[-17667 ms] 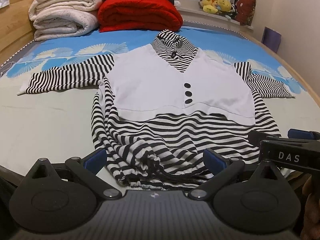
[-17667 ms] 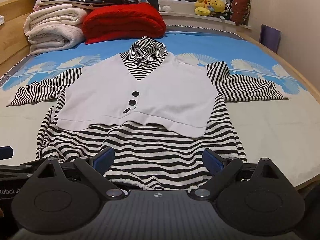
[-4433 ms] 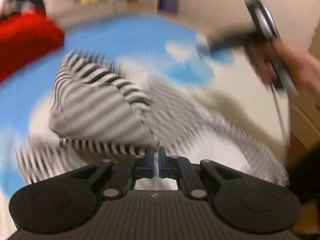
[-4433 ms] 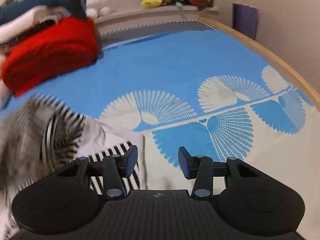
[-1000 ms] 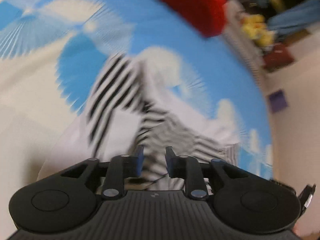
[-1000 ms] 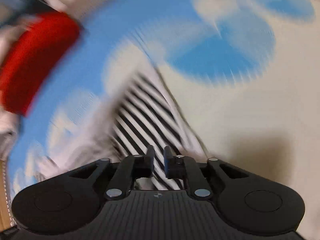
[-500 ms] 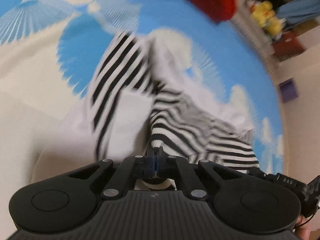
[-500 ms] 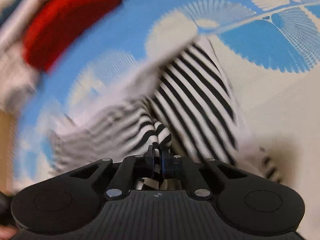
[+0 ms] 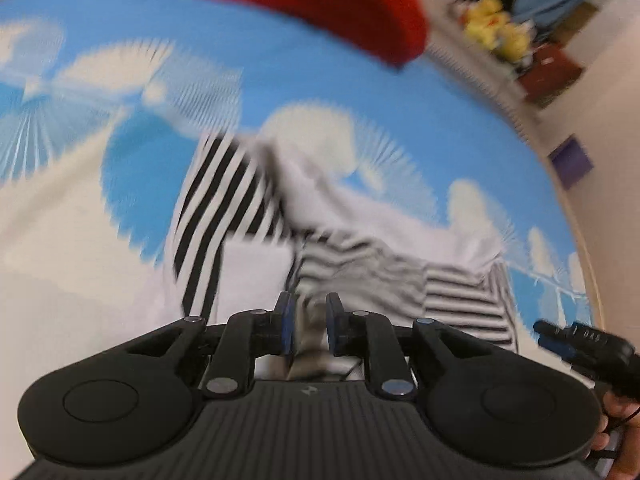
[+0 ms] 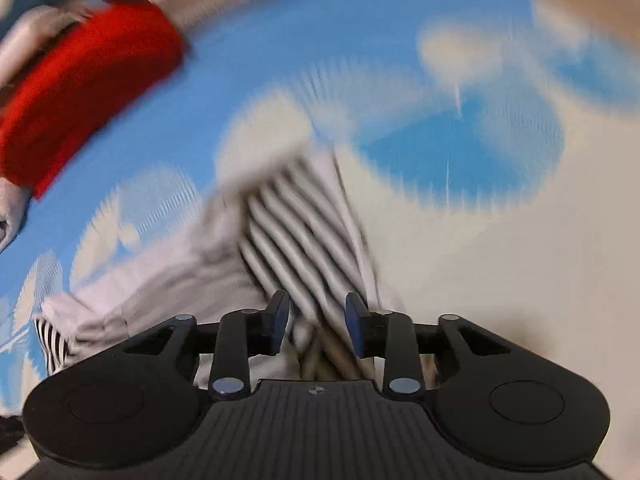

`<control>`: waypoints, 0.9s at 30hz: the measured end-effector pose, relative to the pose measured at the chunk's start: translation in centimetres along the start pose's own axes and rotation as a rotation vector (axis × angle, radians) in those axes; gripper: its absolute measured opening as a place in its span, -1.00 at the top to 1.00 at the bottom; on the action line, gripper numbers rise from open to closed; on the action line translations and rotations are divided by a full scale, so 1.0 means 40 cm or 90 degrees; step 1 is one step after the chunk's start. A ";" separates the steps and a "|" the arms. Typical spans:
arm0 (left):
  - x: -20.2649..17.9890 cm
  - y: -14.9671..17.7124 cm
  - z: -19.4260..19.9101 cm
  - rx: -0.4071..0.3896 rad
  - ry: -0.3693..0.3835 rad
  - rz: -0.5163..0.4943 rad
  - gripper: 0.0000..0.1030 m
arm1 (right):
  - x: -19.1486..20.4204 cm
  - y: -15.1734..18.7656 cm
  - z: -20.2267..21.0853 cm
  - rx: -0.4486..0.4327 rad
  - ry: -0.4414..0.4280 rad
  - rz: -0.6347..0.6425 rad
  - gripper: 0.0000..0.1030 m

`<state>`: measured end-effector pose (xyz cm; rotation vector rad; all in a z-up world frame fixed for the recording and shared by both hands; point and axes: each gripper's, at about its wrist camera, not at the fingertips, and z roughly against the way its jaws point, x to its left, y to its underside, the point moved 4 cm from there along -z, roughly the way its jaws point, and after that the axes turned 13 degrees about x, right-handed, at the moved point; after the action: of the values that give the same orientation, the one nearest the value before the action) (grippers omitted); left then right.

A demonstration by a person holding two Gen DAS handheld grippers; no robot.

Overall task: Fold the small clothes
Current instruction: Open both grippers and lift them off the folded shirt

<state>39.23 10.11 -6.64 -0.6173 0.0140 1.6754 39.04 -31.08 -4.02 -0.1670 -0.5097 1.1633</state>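
Lying bunched on the blue fan-patterned bed sheet [image 9: 360,92]: soft black-and-white striped knit top [image 9: 224,200], light, floppy, prone to slipping. Left gripper [image 9: 308,322] and right gripper [image 10: 317,320] both parted, gripping nothing, cloth between fingers. Best pinched at hem corners.

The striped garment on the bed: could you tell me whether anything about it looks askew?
Yes. The striped garment lies bunched and uneven on the bed sheet, stripes running in differing directions, not a flat fold. Both the left tool and right tool are open above it.
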 end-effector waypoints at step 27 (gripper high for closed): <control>-0.080 0.093 0.184 -0.016 -0.105 -0.088 0.50 | -0.029 -0.036 0.194 -0.026 -0.075 -0.099 0.11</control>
<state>33.18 8.94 -0.27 -0.4858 -0.1657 1.5897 36.27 -33.74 2.97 -0.0932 -0.6394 1.0157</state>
